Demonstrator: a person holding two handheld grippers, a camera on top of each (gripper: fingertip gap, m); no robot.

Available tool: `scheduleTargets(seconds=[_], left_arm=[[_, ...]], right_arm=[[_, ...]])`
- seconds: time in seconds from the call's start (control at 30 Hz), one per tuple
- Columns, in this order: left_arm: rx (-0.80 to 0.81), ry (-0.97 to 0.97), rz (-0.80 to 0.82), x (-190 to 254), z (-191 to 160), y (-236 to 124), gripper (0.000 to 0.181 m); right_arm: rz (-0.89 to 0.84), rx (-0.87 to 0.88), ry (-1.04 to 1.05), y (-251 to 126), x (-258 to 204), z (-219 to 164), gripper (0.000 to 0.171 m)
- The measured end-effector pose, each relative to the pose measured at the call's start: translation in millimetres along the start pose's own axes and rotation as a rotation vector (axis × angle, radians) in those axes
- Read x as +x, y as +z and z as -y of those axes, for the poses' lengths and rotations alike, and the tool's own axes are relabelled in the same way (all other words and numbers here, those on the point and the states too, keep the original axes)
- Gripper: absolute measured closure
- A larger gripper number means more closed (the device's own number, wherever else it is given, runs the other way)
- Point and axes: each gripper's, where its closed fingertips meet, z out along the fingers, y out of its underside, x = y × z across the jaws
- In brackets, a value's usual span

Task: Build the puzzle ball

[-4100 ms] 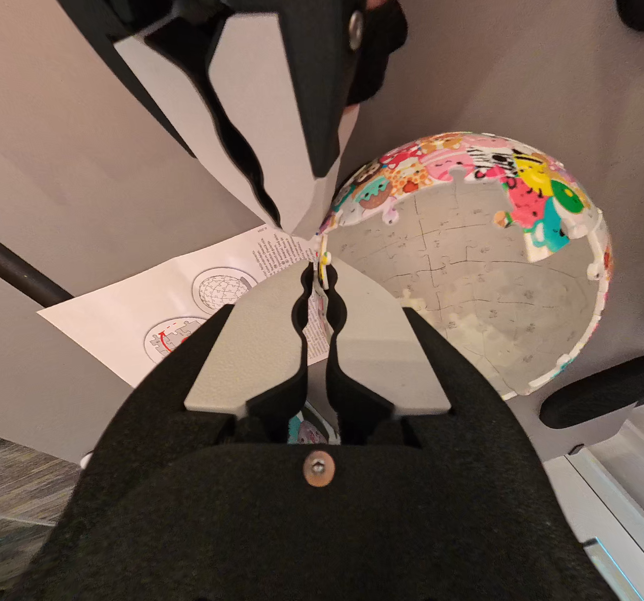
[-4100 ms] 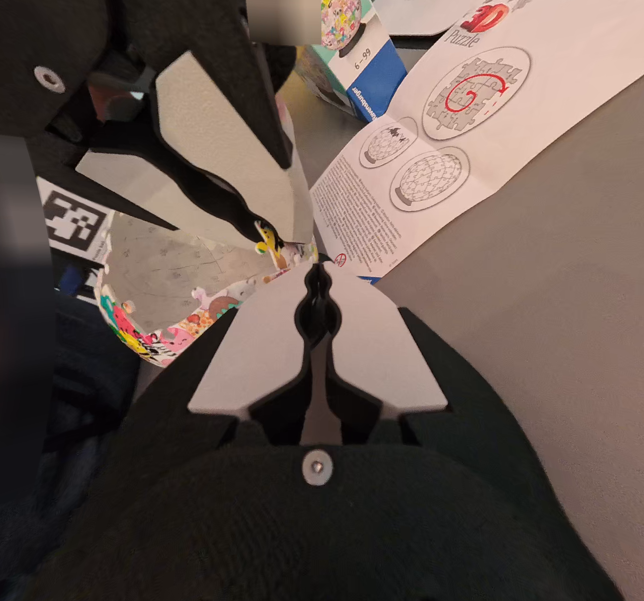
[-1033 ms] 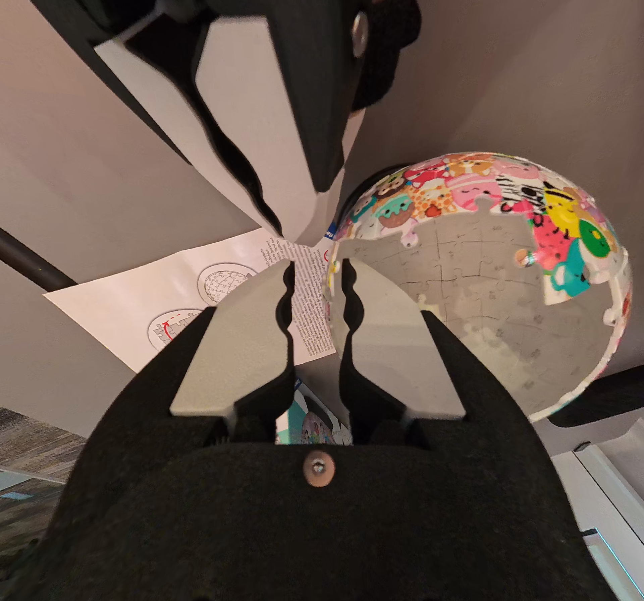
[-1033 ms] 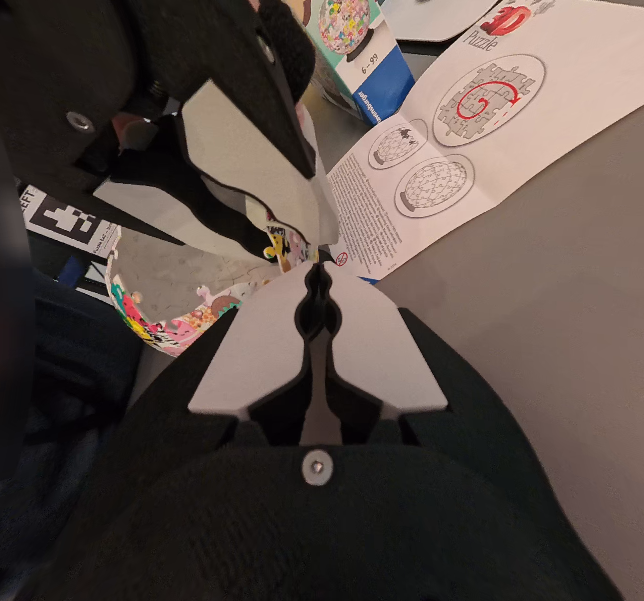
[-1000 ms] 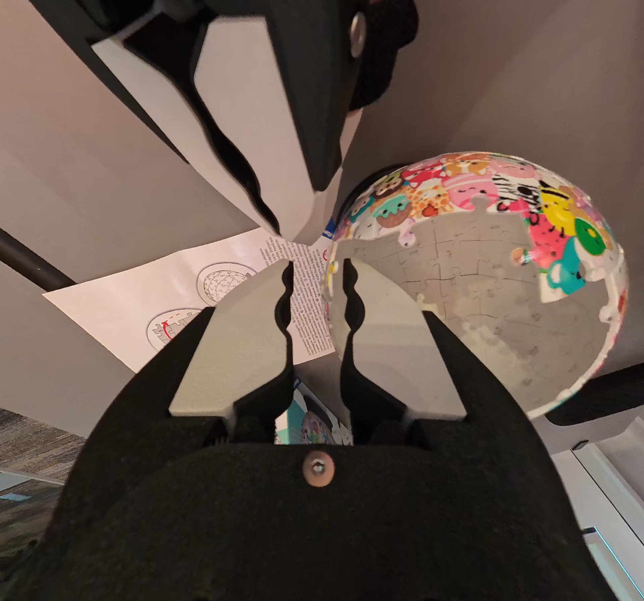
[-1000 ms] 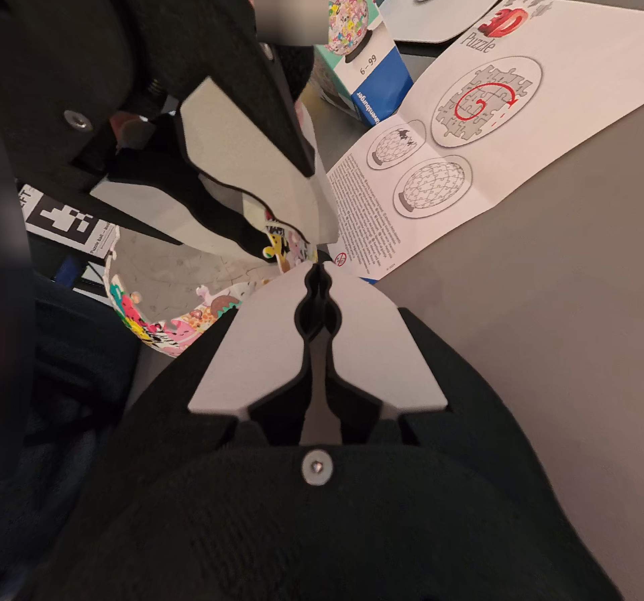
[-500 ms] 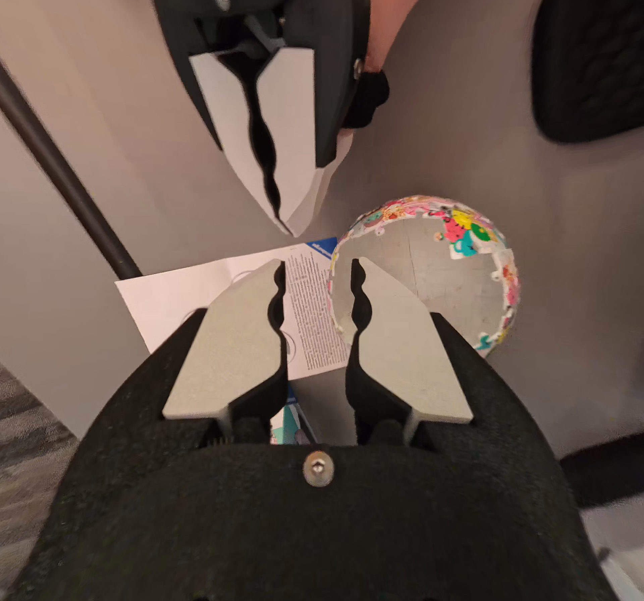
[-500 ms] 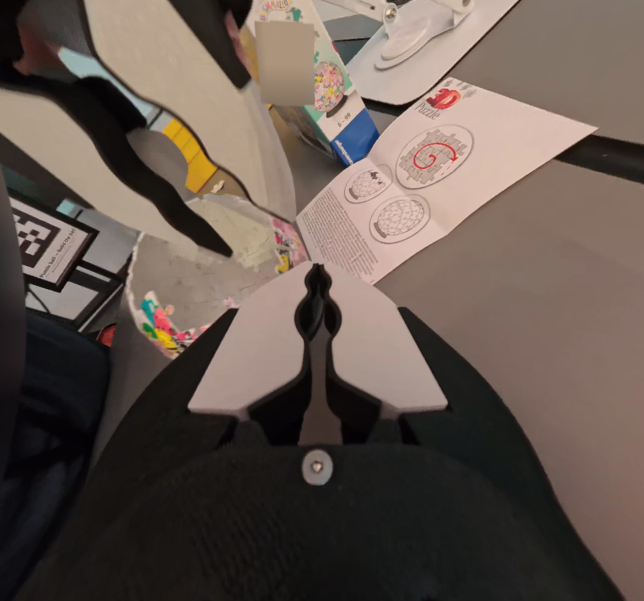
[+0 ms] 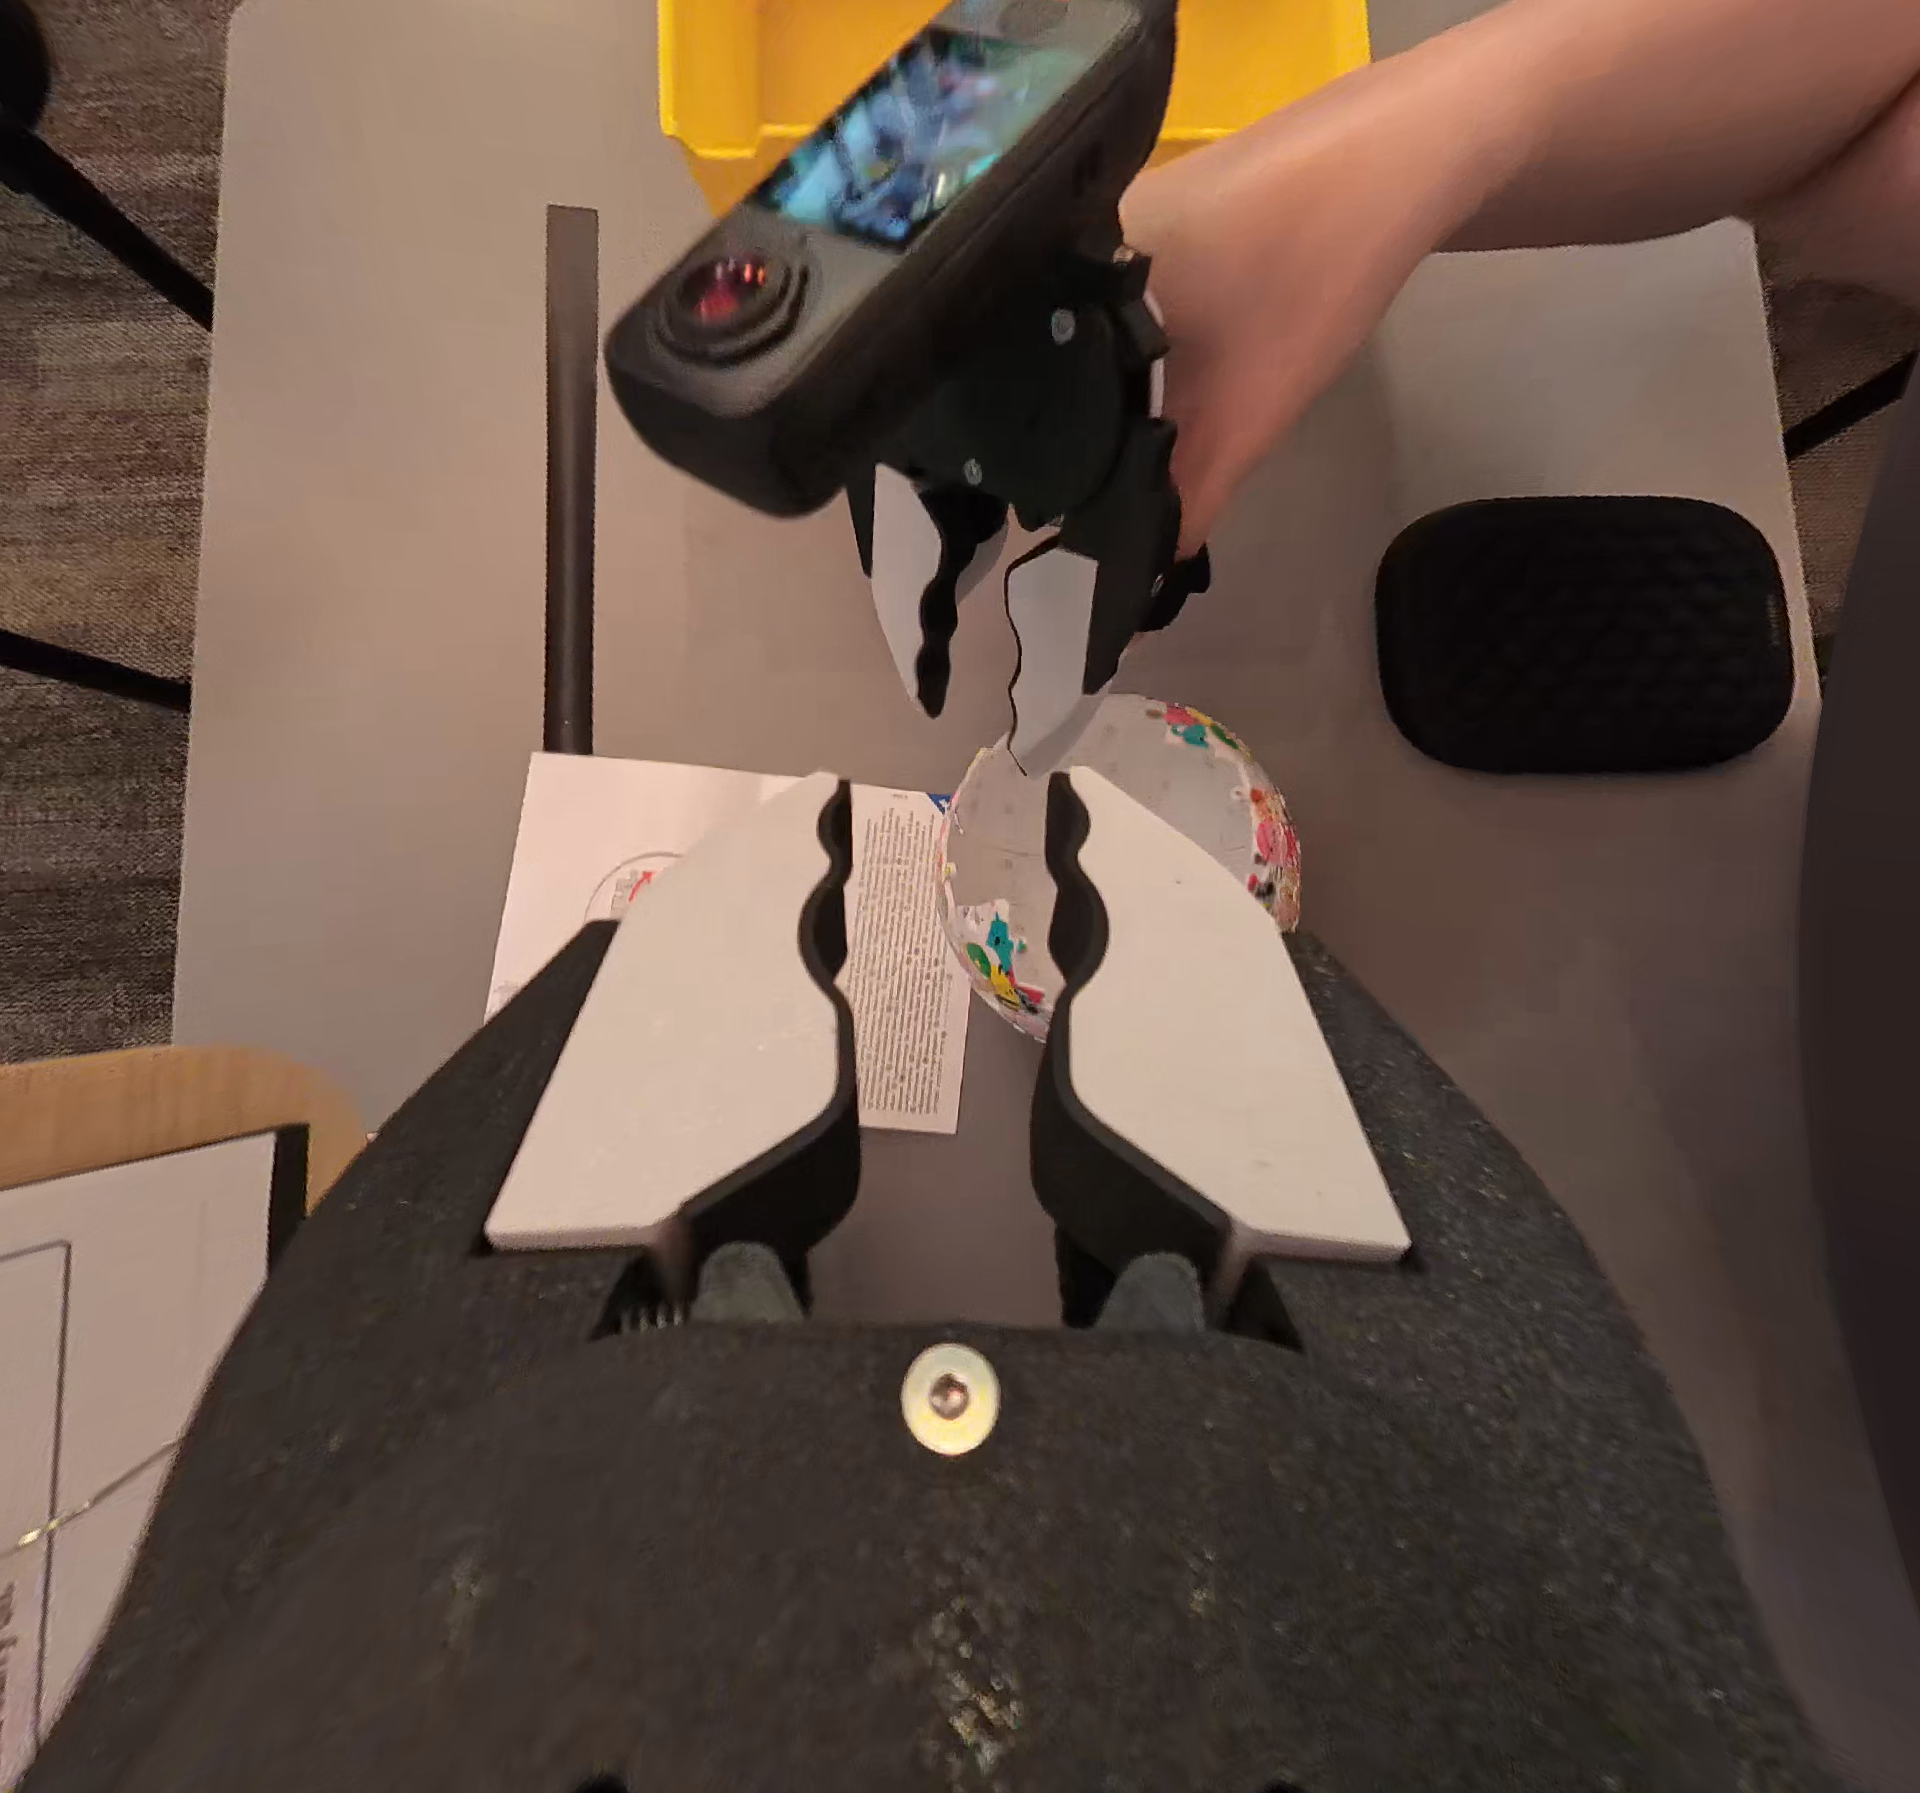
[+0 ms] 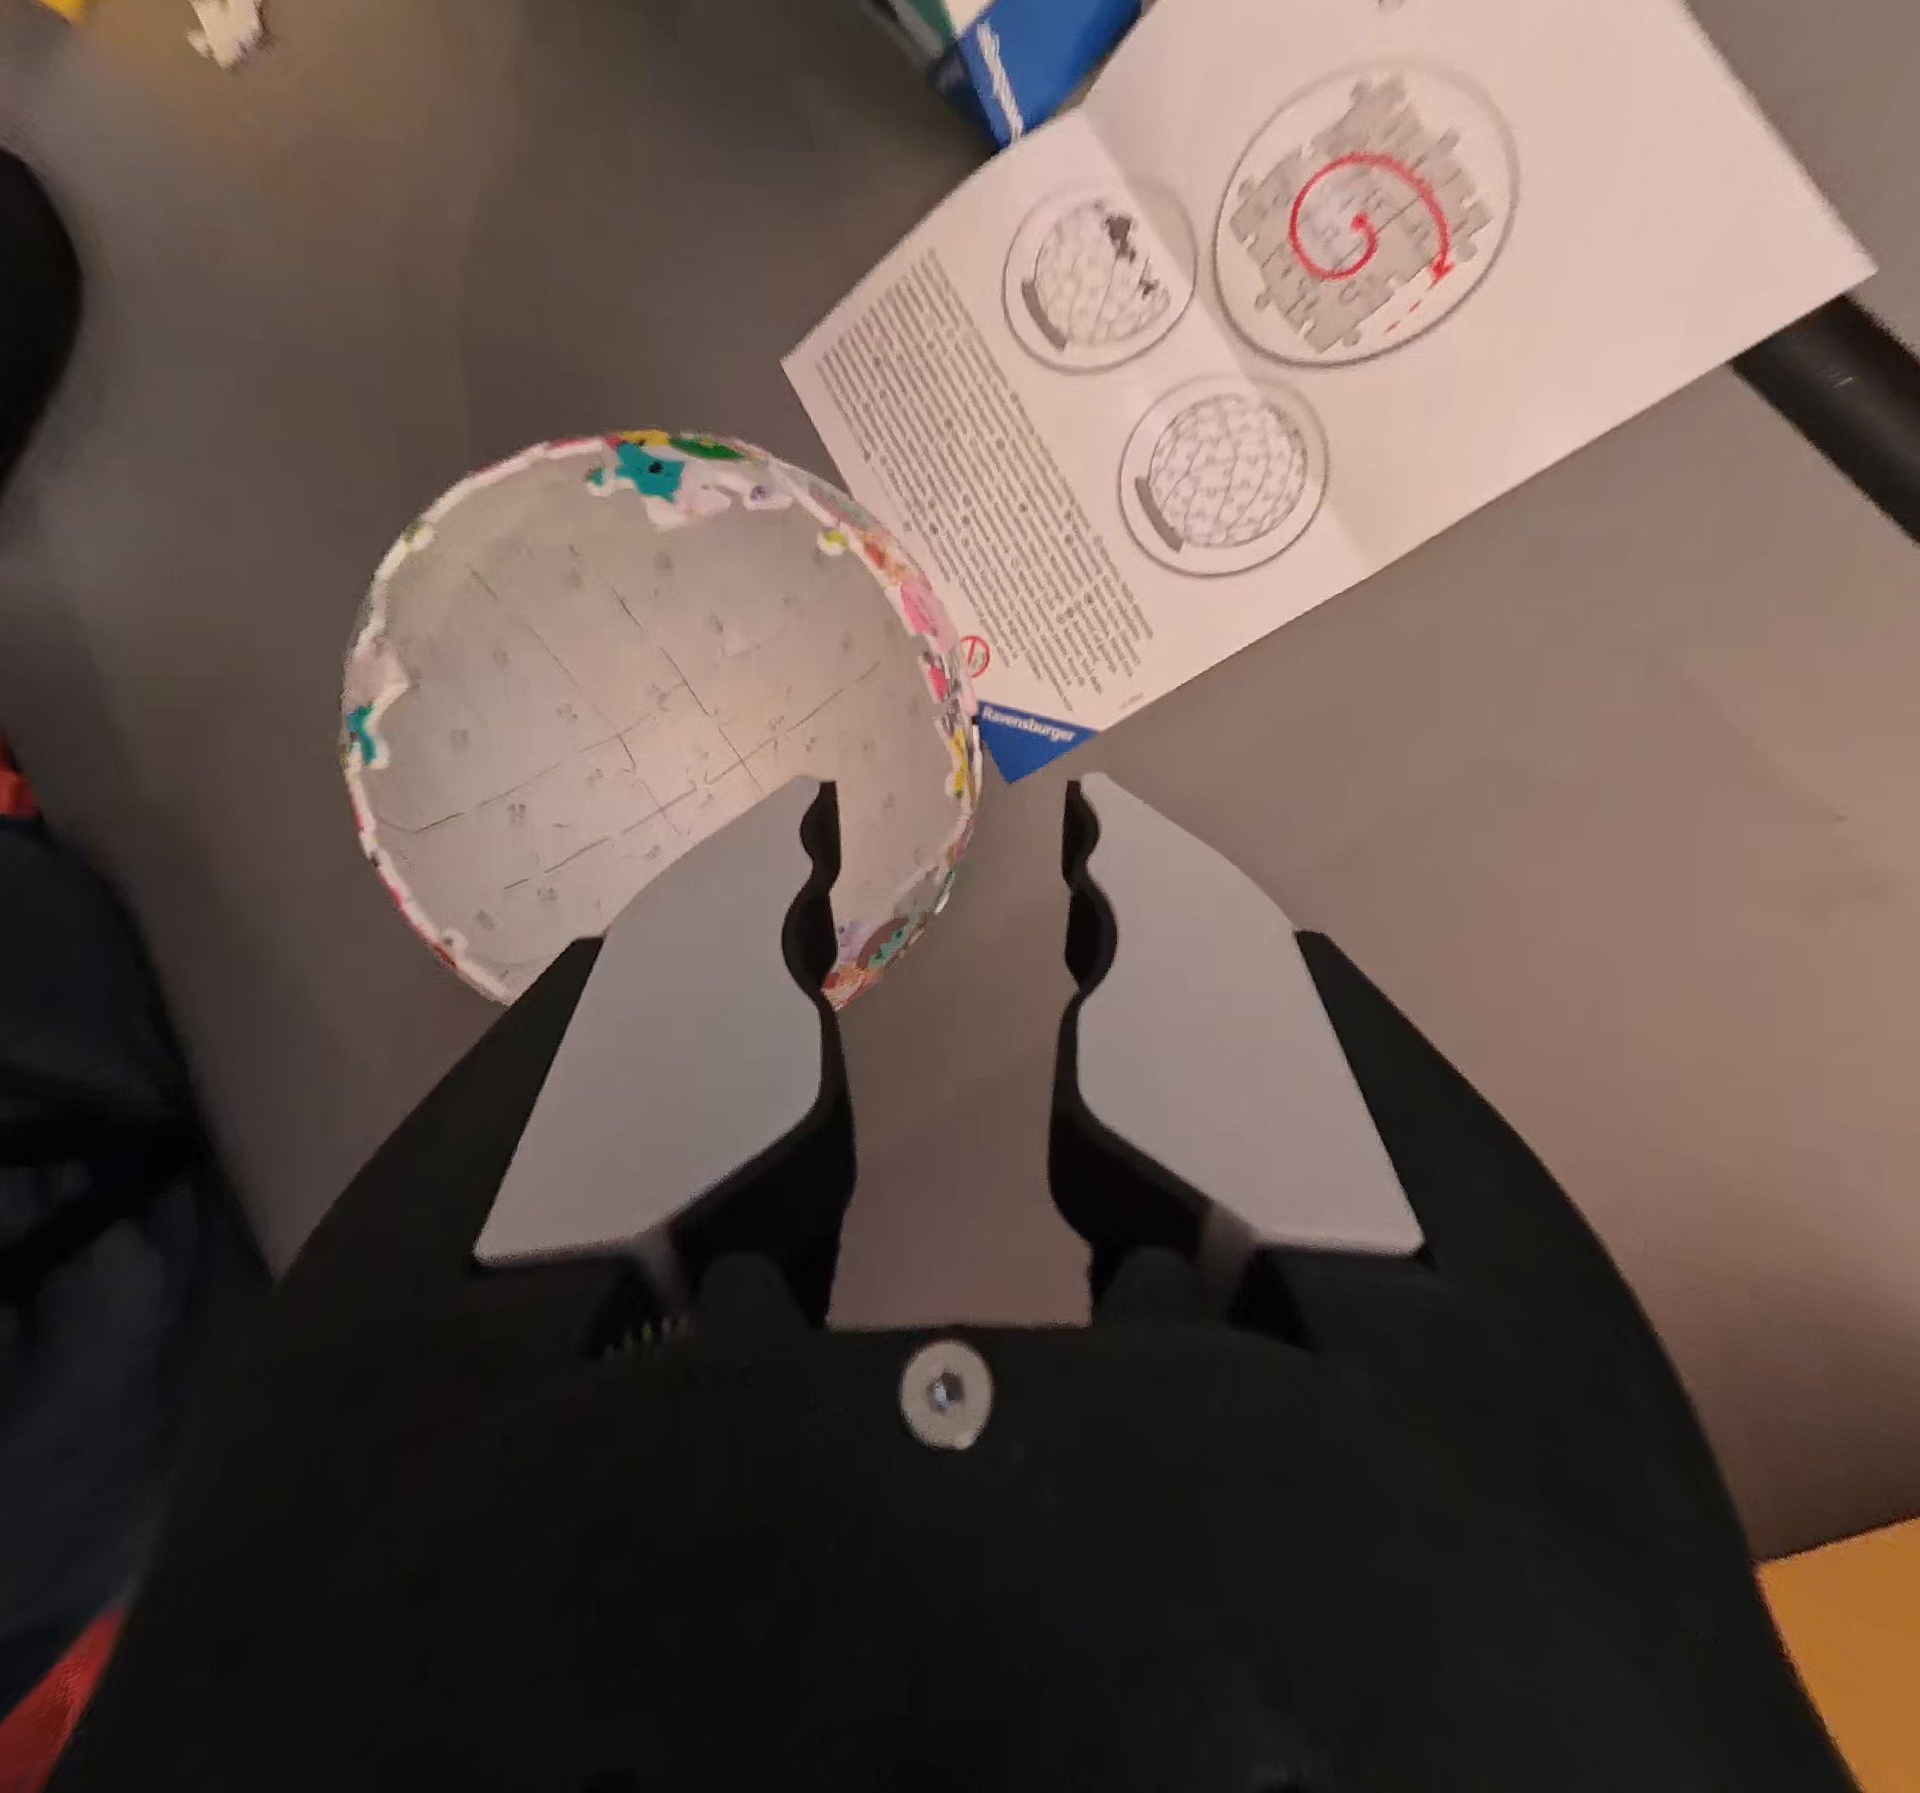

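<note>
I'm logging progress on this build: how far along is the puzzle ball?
Done: roughly half, since the puzzle ball is an open shell lying on the table. In hand: nothing; the left gripper and right gripper are both open and empty. Left: the remaining half; one loose piece lies beyond.

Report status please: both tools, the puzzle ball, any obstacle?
Left tool open, empty. Right tool open, empty. Puzzle ball half-built on table, open side up. Nothing blocking.

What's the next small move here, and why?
Probably send the right gripper to the loose puzzle piece near the yellow bin: both grippers are open and empty, and the half-built ball sits on the table, its shell incomplete.
</note>
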Motion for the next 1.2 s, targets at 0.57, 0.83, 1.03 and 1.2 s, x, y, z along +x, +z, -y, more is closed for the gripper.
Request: scheduleTargets(seconds=[0.57, 0.83, 1.03, 1.2], left_arm=[[-0.065, 0.03, -0.009, 9, -15, -8, 0.147], [-0.014, -0.002, 0.005, 9, -17, -21, 0.147], [-0.06, -0.016, 0.004, 6, -24, -18, 0.147], [-0.069, -0.005, 0.004, 7, -22, -15, 0.147]], right_arm=[[-0.127, -0.181, -0.267, 21, 7, 11, 0.14], [-0.032, 0.045, -0.458, 17, -3, 23, 0.14], [-0.07, -0.105, -0.497, 27, -2, 10, 0.144], [-0.093, -0.186, -0.463, 30, 4, 6, 0.147]])
